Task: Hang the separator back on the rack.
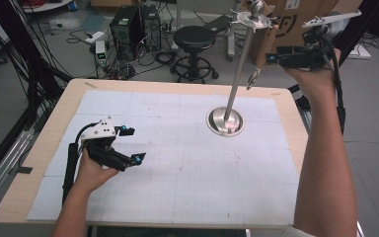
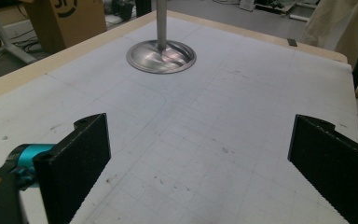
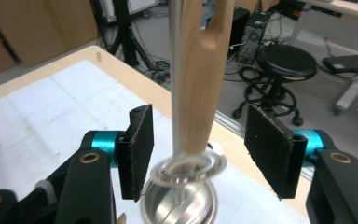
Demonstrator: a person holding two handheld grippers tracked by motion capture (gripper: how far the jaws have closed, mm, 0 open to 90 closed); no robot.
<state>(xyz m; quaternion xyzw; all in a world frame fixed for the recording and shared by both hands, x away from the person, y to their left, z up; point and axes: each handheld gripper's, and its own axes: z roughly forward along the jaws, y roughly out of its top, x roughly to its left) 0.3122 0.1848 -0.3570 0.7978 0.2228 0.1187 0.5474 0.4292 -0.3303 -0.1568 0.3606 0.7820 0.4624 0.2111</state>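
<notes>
Right claw (image 3: pixel 193 154), jaws apart w/ wooden-handled utensil (image 3: pixel 200 74) between, hung on tall steel stand (image 1: pixel 240 66); withdraw straight back, no bump. Left claw (image 1: pixel 128 144) open, idle over surface (image 1: pixel 177 163).

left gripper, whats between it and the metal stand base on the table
Nothing: in the left gripper view, bare gridded mat runs from the open left gripper to the stand's round base. The high view shows that too.

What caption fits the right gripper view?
Right gripper, fingers apart, around a wooden handle hanging beside the stand's pole.
</notes>
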